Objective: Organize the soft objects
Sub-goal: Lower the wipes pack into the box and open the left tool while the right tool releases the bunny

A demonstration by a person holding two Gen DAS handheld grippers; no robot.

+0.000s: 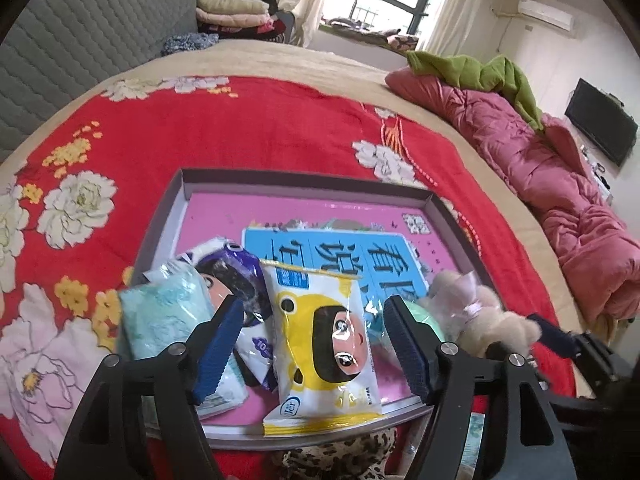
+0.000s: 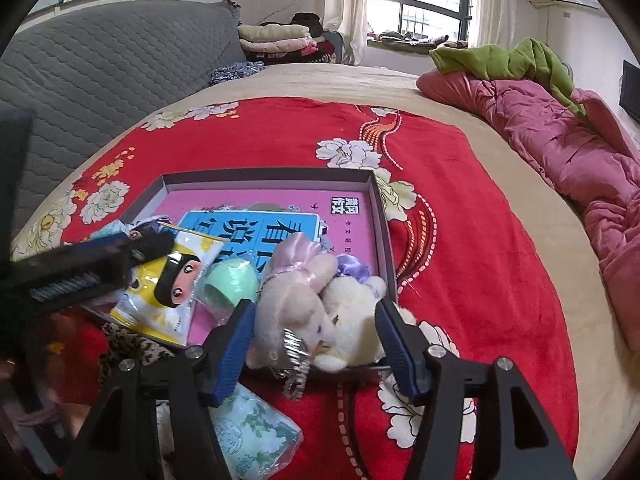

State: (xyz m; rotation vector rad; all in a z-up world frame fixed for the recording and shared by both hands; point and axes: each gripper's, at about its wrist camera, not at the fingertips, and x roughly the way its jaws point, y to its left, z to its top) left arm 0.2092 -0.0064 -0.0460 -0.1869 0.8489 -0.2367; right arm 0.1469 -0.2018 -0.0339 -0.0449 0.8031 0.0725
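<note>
A shallow grey box lid [image 1: 182, 184] with a pink printed floor lies on the red flowered blanket. In it are a yellow tissue pack [image 1: 320, 344], a purple pack [image 1: 236, 264], a pale green pack [image 1: 160, 316], a mint green ball [image 2: 232, 284] and two plush bears [image 2: 316, 312]. My left gripper [image 1: 312, 344] is open, its fingers either side of the yellow pack. My right gripper [image 2: 316, 344] is open around the plush bears at the lid's near right corner. The left gripper also shows in the right wrist view [image 2: 92, 264].
A floral tissue pack [image 2: 260, 432] and a leopard-print item [image 1: 340, 456] lie on the blanket just outside the lid's near edge. A pink quilt [image 1: 540, 168] with a green cloth [image 1: 480, 72] runs along the bed's right side. A grey headboard [image 1: 80, 40] stands at the left.
</note>
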